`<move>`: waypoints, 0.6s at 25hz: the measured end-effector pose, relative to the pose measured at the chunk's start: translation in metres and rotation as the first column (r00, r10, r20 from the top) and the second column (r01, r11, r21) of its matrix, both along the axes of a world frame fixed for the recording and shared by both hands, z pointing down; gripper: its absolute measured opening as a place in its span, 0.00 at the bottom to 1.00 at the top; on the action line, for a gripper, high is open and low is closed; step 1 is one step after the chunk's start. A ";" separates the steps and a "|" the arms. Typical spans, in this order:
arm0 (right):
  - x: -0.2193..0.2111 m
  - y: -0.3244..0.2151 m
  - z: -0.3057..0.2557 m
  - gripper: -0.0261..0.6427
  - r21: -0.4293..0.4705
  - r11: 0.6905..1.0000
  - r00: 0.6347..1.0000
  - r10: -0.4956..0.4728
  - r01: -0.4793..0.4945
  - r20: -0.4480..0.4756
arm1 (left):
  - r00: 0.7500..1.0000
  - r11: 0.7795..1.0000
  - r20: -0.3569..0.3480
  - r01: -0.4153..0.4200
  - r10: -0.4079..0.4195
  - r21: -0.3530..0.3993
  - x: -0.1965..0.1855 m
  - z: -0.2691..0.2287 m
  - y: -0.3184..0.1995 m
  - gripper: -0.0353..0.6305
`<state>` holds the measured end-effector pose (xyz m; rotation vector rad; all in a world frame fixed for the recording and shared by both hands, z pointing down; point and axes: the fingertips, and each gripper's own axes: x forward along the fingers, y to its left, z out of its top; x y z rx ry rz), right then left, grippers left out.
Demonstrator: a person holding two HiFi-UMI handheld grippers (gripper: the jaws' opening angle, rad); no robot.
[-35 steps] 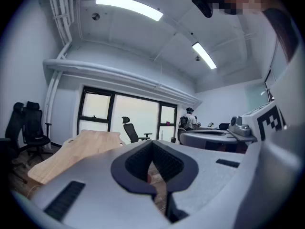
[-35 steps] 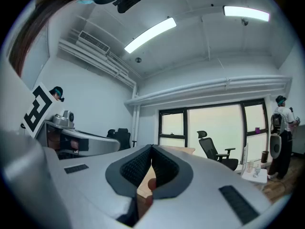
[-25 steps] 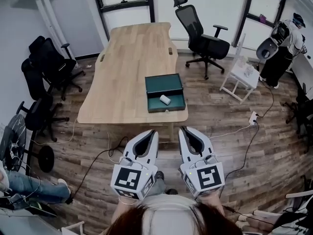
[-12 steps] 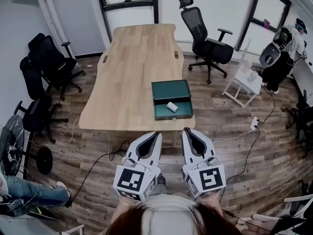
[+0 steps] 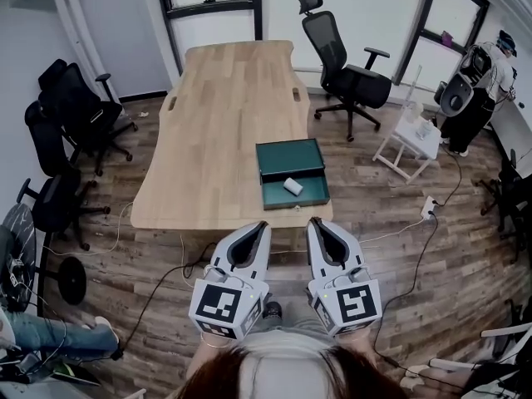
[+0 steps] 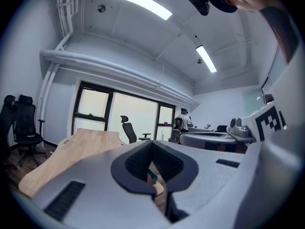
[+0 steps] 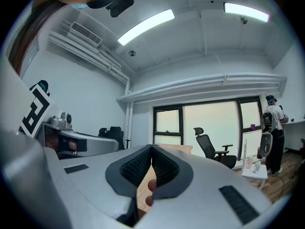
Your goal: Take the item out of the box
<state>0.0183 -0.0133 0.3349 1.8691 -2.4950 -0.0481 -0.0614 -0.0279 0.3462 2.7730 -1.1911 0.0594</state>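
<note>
Diagonally in the green box [image 5: 287, 156] lies the white roll [image 5: 292, 186], left tool [image 5: 259, 225] and right tool [image 5: 314, 222] pressed together.

A long wooden desk [image 5: 216, 131] stands on a plank floor [image 5: 399, 256]; an open green box [image 5: 289, 158] lies at its near right corner.

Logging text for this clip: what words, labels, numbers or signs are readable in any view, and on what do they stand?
No readable words, numbers or brands in any view.
Left tool and right tool: square black-and-white marker patterns only, no letters.
Green box on the table: no label visible.
White item inside it: too small to show any print.
</note>
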 end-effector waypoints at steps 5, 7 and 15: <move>0.006 -0.007 0.002 0.08 0.001 1.000 1.000 0.018 -0.018 -0.004 | 1.000 1.000 0.000 -0.011 0.011 0.004 0.005 -0.003 -0.008 0.06; 0.010 -0.010 0.001 0.08 0.002 1.000 1.000 0.021 -0.021 0.001 | 1.000 1.000 0.000 -0.012 0.012 0.006 0.008 -0.004 -0.011 0.06; 0.019 -0.034 0.005 0.08 -0.002 1.000 1.000 0.018 -0.018 -0.003 | 1.000 1.000 0.014 -0.018 0.018 0.017 0.020 -0.004 -0.032 0.06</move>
